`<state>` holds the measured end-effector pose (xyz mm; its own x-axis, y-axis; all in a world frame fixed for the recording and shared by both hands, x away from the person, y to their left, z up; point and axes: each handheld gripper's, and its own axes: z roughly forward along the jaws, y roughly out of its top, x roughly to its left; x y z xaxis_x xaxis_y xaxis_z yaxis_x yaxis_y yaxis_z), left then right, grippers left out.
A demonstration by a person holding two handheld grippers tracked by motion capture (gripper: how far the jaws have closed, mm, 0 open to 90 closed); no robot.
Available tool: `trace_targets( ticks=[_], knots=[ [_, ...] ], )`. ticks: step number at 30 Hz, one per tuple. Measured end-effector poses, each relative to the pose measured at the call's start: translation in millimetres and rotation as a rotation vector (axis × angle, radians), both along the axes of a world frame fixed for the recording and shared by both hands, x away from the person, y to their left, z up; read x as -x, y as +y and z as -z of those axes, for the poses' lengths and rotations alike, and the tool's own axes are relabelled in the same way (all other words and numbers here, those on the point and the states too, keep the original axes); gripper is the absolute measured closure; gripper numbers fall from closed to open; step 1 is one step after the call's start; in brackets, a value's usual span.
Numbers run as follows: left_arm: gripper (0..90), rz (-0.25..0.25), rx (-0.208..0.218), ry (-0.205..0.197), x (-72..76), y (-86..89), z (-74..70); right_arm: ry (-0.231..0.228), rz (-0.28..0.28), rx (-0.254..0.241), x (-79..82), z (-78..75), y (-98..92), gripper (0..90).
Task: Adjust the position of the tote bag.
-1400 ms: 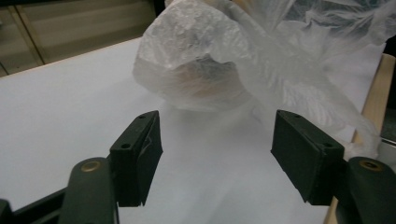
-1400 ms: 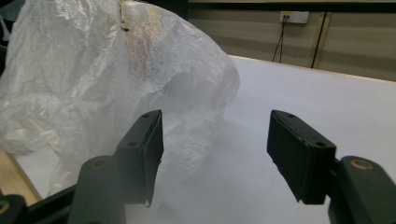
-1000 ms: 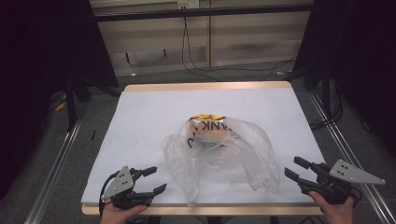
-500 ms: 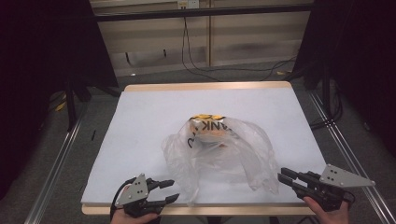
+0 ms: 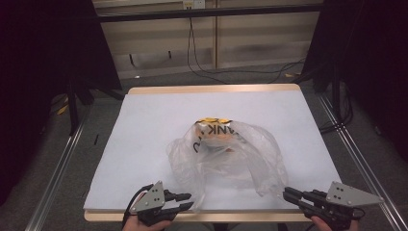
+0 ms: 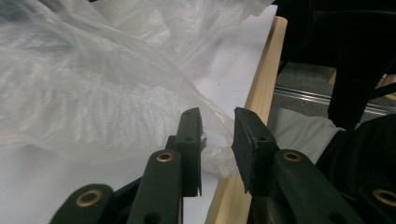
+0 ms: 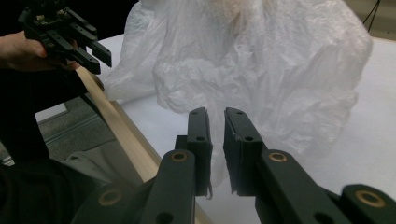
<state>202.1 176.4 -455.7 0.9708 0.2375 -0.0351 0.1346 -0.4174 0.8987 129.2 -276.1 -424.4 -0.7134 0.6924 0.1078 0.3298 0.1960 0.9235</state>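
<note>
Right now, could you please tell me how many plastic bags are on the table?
1: a clear plastic bag lying near the middle of the table, with something orange inside it; anything under it is hidden.

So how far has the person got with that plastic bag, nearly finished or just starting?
Just starting, it seems. The clear plastic bag lies crumpled mid-table, an orange-and-black package inside it. The left hand-held gripper and right hand-held gripper are at the bag's near corners; their jaws have just been closing, a thin fold of film between each pair, with gaps left. Whether either pinches it is unclear. Lifting or opening the bag remains.
</note>
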Motion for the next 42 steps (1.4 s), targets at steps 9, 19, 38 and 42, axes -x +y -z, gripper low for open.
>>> trace_targets(
  ticks=[9,19,38,42],
  knots=[
    [66.8,0.043,-0.014,-0.006,3.8,-17.9,0.9,0.012,-0.049,0.034,-3.4,2.7,11.1,75.3],
    [57.6,0.065,-0.072,0.001,-0.2,-35.7,7.9,0.047,-0.062,0.100,-12.3,9.5,21.2,67.9],
    [81.5,0.087,-0.245,0.085,-17.7,-59.6,25.3,0.085,-0.033,0.197,-41.1,24.5,21.4,51.8],
    [87.4,0.092,-0.217,0.097,-18.0,-55.2,20.1,0.063,-0.016,0.204,-40.0,23.1,19.7,51.7]
  ],
)
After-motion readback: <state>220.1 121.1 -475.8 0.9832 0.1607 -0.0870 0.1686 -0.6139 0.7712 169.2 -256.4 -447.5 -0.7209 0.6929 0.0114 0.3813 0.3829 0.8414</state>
